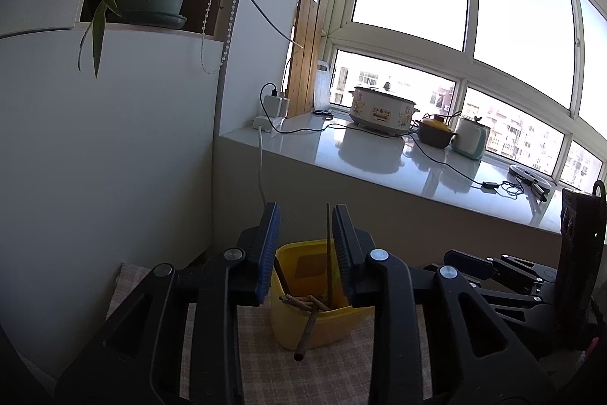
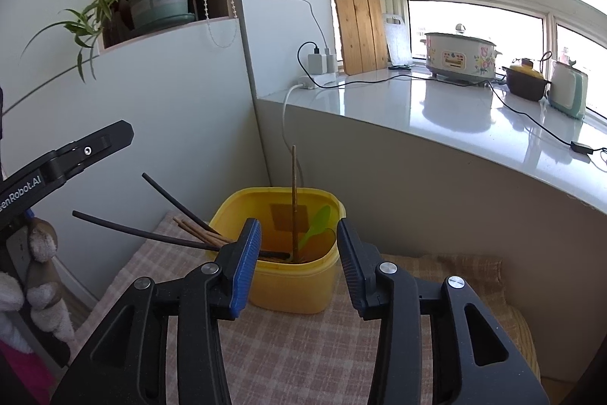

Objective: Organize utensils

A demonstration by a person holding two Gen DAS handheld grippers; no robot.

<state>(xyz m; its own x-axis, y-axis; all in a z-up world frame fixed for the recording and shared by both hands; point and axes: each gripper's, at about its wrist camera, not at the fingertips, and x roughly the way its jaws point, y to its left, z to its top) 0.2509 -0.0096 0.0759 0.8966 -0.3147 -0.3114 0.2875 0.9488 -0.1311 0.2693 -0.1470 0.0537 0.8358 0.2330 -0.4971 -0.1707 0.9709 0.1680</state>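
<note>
A yellow tub (image 2: 296, 285) stands on a checked cloth (image 2: 296, 359), just beyond my right gripper (image 2: 299, 228), whose blue-padded jaws are open and empty. Inside it, one wooden chopstick (image 2: 293, 192) stands upright beside a green spoon (image 2: 315, 224). Black chopsticks (image 2: 170, 200) and wooden chopsticks (image 2: 195, 229) lean out over the left rim. In the left wrist view the yellow tub (image 1: 322, 329) lies below my left gripper (image 1: 305, 215), which is open. The upright chopstick (image 1: 327, 245) rises between its jaws, close to the right pad and clear of the left. Another chopstick (image 1: 306, 329) hangs over the near rim.
A white sill (image 2: 436, 112) to the right carries a flowered cooker (image 2: 459, 57), a brown pot (image 2: 525, 80), chargers and trailing cables. A potted plant (image 2: 159, 2) sits in a wall niche above. A plush toy (image 2: 41, 276) hangs at the left. My right gripper's body (image 1: 493, 266) shows in the left wrist view.
</note>
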